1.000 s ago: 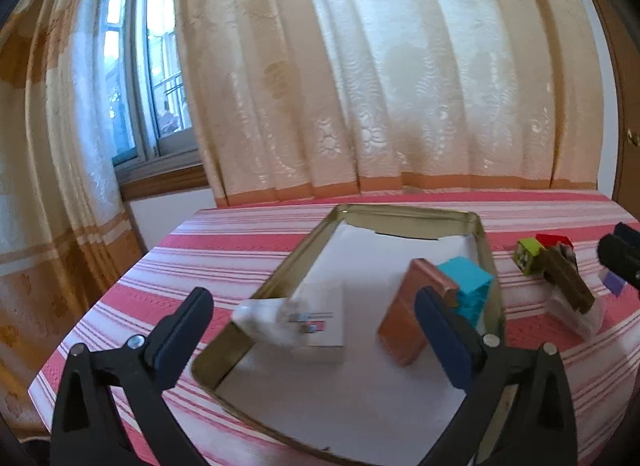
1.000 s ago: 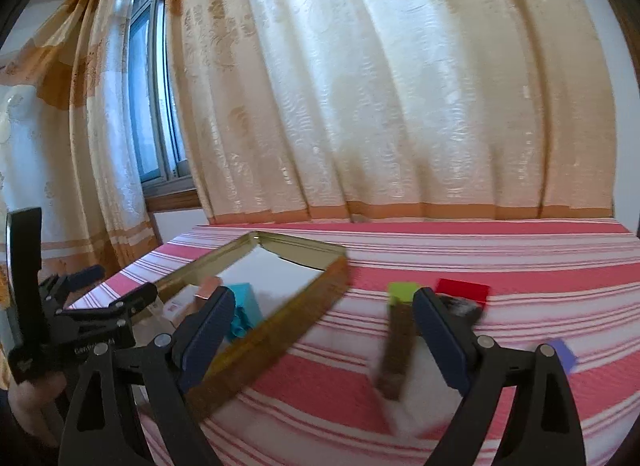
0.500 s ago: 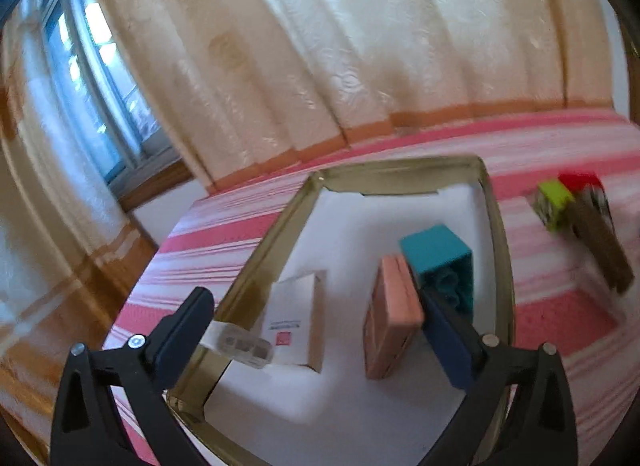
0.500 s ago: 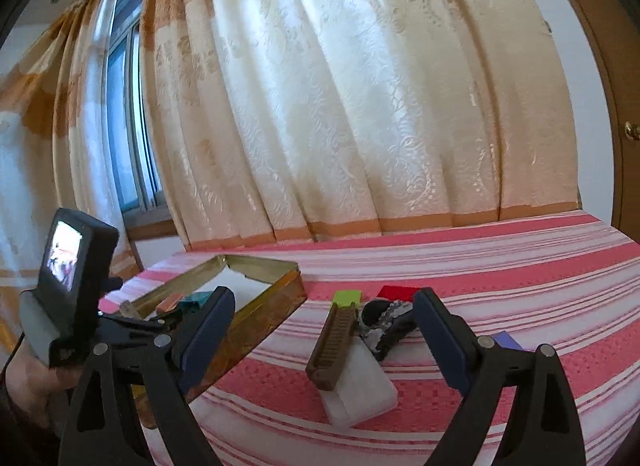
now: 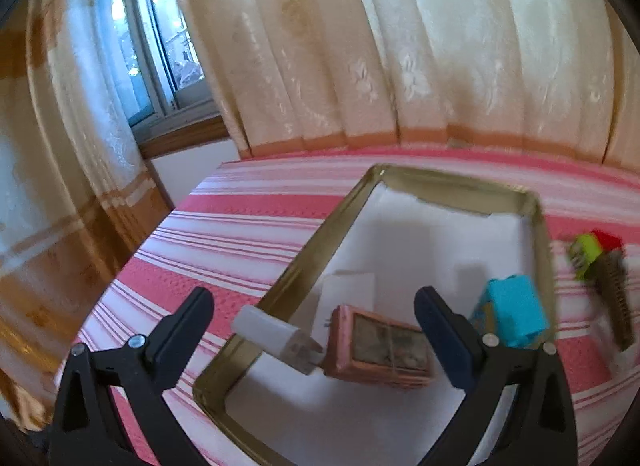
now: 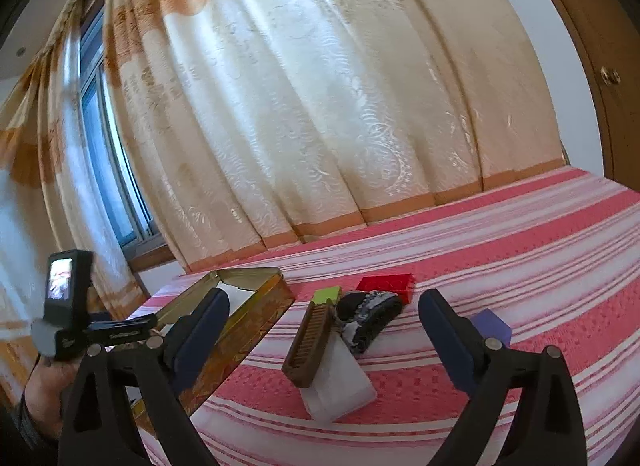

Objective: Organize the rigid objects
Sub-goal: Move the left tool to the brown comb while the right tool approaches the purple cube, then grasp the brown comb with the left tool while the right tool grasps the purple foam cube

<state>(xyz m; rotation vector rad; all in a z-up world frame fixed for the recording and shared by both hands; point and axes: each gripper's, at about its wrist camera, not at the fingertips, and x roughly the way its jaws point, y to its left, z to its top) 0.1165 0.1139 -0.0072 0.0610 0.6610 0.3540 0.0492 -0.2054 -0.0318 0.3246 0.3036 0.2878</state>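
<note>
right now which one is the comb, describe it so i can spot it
Start at the gold tin on the striped cloth; the loose pile lies just right of it. The comb is the long brown toothed bar resting on a clear plastic piece, the pile's only ridged item.

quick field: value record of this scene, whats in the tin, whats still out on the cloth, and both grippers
surface: red and white striped cloth
container: gold tin, white lining
in tin: teal block, pink framed box, white card
on tin rim: white plug
outside tin: brown comb, red block, green block, purple block
left gripper: open, empty
right gripper: open, empty, jaws just widened
</note>
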